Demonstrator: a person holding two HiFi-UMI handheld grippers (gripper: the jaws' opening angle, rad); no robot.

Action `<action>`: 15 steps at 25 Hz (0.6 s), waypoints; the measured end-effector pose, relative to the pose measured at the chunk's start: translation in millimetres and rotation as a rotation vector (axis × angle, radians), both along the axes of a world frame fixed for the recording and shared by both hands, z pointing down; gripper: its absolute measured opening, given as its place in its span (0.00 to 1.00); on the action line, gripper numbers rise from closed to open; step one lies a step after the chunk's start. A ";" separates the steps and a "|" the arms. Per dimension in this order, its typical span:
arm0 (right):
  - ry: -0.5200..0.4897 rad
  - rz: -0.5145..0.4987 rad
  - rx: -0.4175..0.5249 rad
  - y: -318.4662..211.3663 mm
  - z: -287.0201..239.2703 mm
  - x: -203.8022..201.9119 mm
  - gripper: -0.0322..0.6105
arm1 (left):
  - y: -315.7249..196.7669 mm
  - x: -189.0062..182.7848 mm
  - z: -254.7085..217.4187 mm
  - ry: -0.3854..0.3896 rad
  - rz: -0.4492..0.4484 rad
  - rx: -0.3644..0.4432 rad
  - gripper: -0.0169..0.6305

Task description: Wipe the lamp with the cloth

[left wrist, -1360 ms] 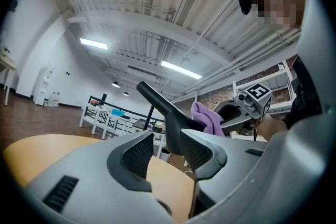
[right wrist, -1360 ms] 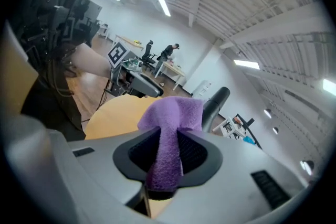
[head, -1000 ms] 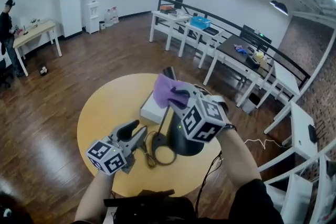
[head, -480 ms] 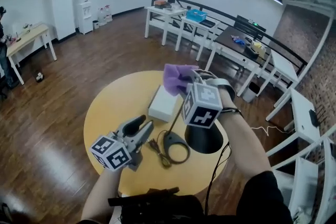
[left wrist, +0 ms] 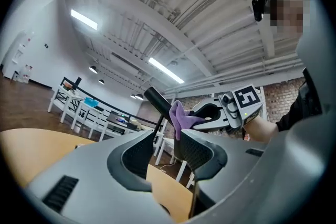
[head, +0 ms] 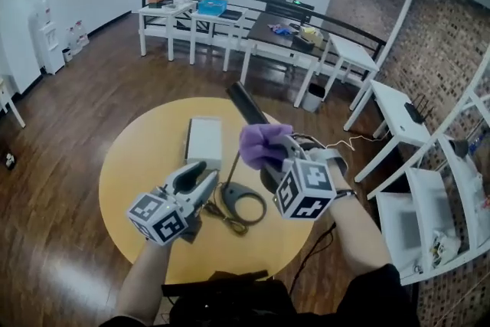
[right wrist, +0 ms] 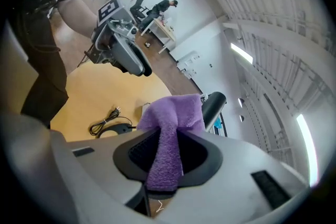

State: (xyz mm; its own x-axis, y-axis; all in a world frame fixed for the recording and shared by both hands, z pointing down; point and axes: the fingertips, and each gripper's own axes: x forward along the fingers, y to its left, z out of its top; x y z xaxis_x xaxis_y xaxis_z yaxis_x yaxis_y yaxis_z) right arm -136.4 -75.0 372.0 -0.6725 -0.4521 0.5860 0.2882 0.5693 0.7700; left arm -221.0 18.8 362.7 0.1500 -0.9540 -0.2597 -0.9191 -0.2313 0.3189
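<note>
The left gripper [head: 200, 174], at 7 o'clock, and the right gripper [head: 277, 155], at 4 o'clock, have grey moulded shells and black ribbed pads [left wrist: 197, 150]. Each carries a cube [head: 157, 217] with black-and-white square markers. The person wears a black short-sleeved top [head: 383, 295].

- cloth [right wrist: 167, 144]: purple fabric with a short, nappy pile; matt.
- lamp [head: 246, 105]: black, matt head on a thin dark stem.
- table [head: 145, 157]: yellow, wood-look top; smooth, with a faint sheen.
- left gripper [head: 203, 174] and right gripper [head: 277, 153]: grey plastic shells, smooth and matt; pads [right wrist: 143, 152] black, with a fine grid texture.
- floor [head: 53, 241]: dark wood planks, glossy, mirroring the lights.
- wall [head: 444, 34]: brick, rough.
</note>
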 end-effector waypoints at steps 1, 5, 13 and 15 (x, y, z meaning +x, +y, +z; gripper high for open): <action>-0.003 0.018 -0.005 3.9 2.2 3.1 0.20 | -2.1 1.5 2.1 -0.011 0.021 -0.005 0.27; -0.021 0.084 -0.022 18.2 10.8 17.9 0.20 | -8.4 6.2 9.3 -0.011 0.100 -0.042 0.27; -0.096 0.165 0.008 32.9 30.7 46.7 0.20 | -11.3 19.4 18.5 -0.029 0.197 -0.086 0.27; -0.096 0.179 0.027 34.0 35.3 50.2 0.20 | -9.6 19.6 22.6 -0.029 0.219 -0.088 0.27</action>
State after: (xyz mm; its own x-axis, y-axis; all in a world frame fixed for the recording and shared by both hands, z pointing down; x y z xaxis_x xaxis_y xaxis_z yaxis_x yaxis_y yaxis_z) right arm -86.1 -41.0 407.3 -0.6322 -0.5836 0.5096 0.1093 0.5839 0.8044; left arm -201.4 9.2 385.3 0.3618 -0.9166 -0.1699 -0.8592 -0.3986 0.3208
